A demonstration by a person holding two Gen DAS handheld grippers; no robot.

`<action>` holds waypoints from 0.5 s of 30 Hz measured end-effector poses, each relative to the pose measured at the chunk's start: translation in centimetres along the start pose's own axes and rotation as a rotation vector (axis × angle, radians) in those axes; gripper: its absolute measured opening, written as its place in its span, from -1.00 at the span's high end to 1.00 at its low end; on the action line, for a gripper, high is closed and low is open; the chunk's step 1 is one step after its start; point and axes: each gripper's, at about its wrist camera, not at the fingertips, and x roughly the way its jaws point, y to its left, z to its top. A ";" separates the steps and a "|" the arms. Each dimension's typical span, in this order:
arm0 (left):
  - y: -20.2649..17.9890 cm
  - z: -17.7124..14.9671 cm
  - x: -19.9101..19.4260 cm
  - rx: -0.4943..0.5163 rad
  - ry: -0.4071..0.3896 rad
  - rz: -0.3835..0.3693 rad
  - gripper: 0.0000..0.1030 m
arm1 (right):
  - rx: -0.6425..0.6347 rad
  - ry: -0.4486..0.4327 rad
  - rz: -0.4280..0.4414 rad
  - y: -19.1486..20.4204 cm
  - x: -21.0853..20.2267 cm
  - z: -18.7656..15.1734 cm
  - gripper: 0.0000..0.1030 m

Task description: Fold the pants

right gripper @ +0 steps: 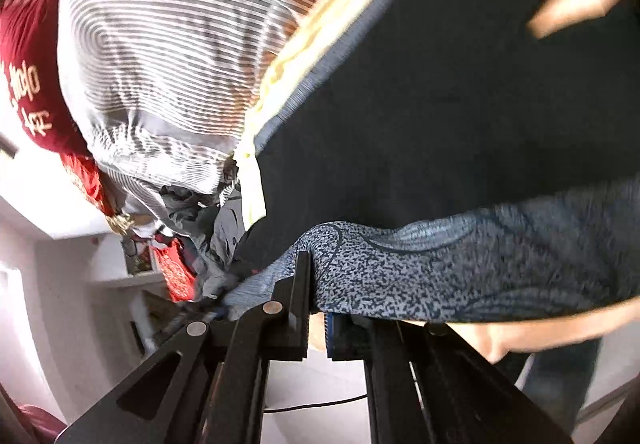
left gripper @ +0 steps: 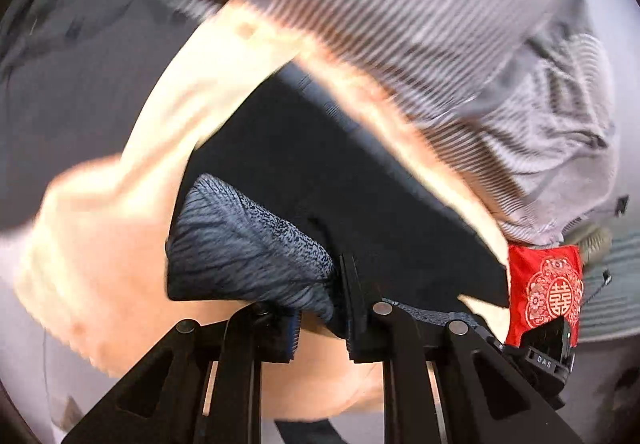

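Both black grippers, left (left gripper: 320, 308) and right (right gripper: 318, 308), pinch the dark pants' (left gripper: 340, 179) speckled knit waistband (right gripper: 460, 268).

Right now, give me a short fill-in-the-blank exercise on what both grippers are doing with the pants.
1. The left gripper is shut on the speckled blue band of the dark ____.
2. The right gripper grips the same band, so the pants are held by ____ grippers.
3. Behind the pants lies a grey cloth patterned with ____.

Missing words: pants; both; stripes
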 end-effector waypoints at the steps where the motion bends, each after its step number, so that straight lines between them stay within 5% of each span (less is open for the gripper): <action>1: -0.8 0.9 -0.1 0.018 -0.011 0.000 0.64 | -0.029 0.001 -0.012 0.8 -0.2 1.0 0.88; 10: -5.4 10.0 6.5 0.053 -0.059 0.050 0.64 | -0.249 0.090 -0.148 5.1 3.1 12.3 0.88; 15: -5.4 13.3 13.1 0.079 -0.040 0.160 0.64 | -0.276 0.147 -0.221 4.1 8.1 18.9 0.88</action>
